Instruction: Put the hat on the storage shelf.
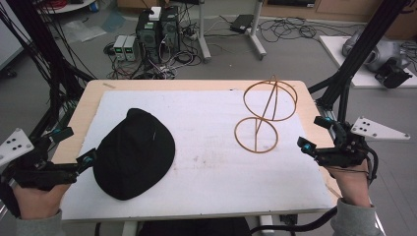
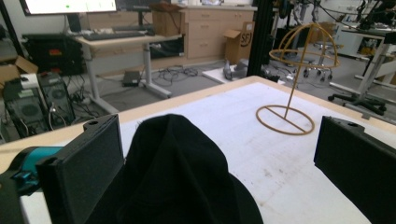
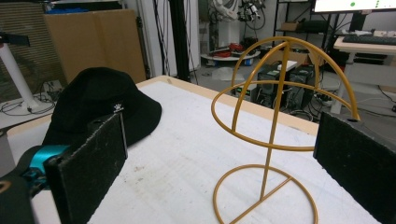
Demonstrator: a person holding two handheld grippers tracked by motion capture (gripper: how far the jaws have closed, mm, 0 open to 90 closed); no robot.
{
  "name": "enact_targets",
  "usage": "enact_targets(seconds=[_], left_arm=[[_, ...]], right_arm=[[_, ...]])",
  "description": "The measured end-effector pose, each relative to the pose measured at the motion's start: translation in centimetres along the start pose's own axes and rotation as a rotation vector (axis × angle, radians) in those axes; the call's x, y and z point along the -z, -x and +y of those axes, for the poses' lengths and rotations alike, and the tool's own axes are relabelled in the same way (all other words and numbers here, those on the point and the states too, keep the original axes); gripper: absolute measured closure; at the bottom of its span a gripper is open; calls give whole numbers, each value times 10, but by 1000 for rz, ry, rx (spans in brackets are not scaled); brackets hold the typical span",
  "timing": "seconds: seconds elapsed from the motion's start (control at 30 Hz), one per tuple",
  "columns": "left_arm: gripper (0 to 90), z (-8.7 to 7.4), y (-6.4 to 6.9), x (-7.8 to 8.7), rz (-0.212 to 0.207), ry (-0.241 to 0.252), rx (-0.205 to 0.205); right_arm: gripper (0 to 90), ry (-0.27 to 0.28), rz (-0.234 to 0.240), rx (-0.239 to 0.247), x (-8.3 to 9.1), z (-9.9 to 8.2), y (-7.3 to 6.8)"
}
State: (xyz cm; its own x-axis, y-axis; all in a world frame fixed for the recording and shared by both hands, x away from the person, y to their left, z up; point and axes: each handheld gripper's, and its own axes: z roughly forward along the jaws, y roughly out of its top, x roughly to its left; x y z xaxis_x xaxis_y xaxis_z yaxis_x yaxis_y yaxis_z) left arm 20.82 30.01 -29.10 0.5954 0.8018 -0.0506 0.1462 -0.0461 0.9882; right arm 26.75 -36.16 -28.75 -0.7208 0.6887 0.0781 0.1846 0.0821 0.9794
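Surroundings: white mat (image 1: 211, 162) covers the table (image 1: 93, 91); nothing lies between hat and stand.
Hat (image 1: 134, 152): left side of mat, just ahead of left gripper (image 1: 74, 146), jaws wide, empty.
Wire stand (image 1: 265, 115): upright, near right gripper (image 1: 314, 133), jaws wide, empty.

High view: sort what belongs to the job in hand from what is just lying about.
Job in hand:
- black hat
- gold wire hat stand
- left gripper, open
- right gripper, open

Lying about:
- computer towers on the floor
- tangled cables
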Motion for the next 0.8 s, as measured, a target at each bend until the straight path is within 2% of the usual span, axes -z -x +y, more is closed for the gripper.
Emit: enact_targets(seconds=[0.07, 0.13, 0.23, 0.27, 0.33, 0.47, 0.7, 0.8], left_arm=[[17, -1, -3, -3, 3, -26, 29], [17, -1, -3, -3, 4, -31, 31], [17, 0, -6, -5, -21, -25, 27], [17, 2, -6, -6, -24, -20, 11], [17, 4, -7, -7, -28, -15, 4], [17, 6, -11, -10, -46, 2, 11], [17, 5, -27, -26, -38, -42, 38], [18, 8, -30, -33, -32, -57, 55]], right_arm=[[19, -2, 0, -2, -1, 0, 0], [19, -4, 5, 5, -2, -1, 0], [19, -8, 7, 10, -3, -1, 0], [19, -13, 6, 7, -3, -1, 0], [19, -13, 7, 4, -2, -1, 0], [19, -5, -4, 0, 2, 0, 2], [19, -2, -2, -1, 4, 2, 0], [19, -6, 1, -1, 4, 2, -1]])
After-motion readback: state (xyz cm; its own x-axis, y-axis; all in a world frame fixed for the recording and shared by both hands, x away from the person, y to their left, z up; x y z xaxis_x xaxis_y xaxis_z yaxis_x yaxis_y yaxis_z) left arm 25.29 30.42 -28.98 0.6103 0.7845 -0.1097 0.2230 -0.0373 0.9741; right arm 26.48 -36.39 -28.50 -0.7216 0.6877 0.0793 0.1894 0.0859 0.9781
